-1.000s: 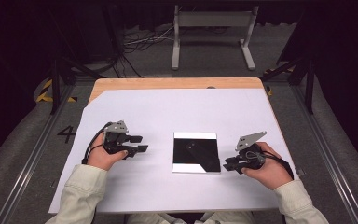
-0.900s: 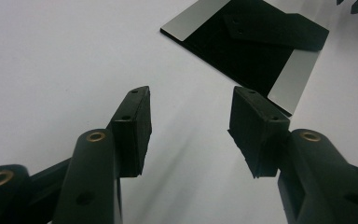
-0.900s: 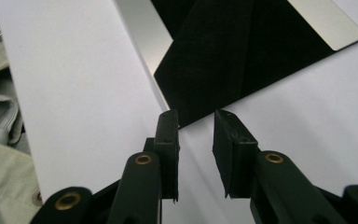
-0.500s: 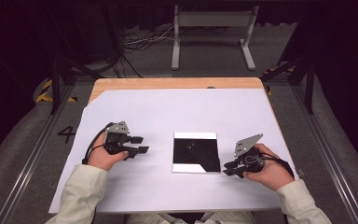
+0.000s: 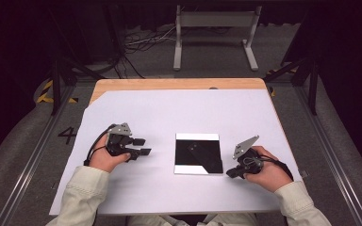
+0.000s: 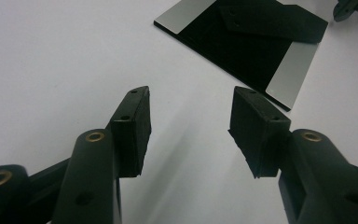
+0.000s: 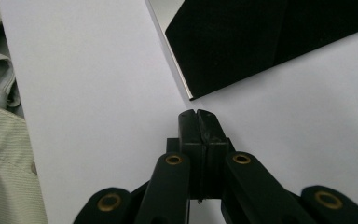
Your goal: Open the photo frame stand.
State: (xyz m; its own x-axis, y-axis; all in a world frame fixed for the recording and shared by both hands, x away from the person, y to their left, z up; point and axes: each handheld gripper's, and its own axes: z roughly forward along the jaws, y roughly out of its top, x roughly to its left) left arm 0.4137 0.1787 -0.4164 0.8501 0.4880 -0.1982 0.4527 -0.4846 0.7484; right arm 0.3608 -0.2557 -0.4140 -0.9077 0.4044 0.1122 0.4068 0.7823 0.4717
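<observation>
White paper (image 5: 169, 113) covered the tabletop (image 5: 169, 84), and a flat black square with pale edge strips (image 5: 198, 153) lay on it between the hands. The right gripper (image 7: 198, 114) had just closed its jaws on nothing, tips just short of the square's near corner. The left gripper (image 6: 190, 126) gaped empty, well apart from it.

Bare white counter (image 5: 169, 117) surrounds the flat black square (image 5: 199, 153) on every side; only that square lies between the grippers.
</observation>
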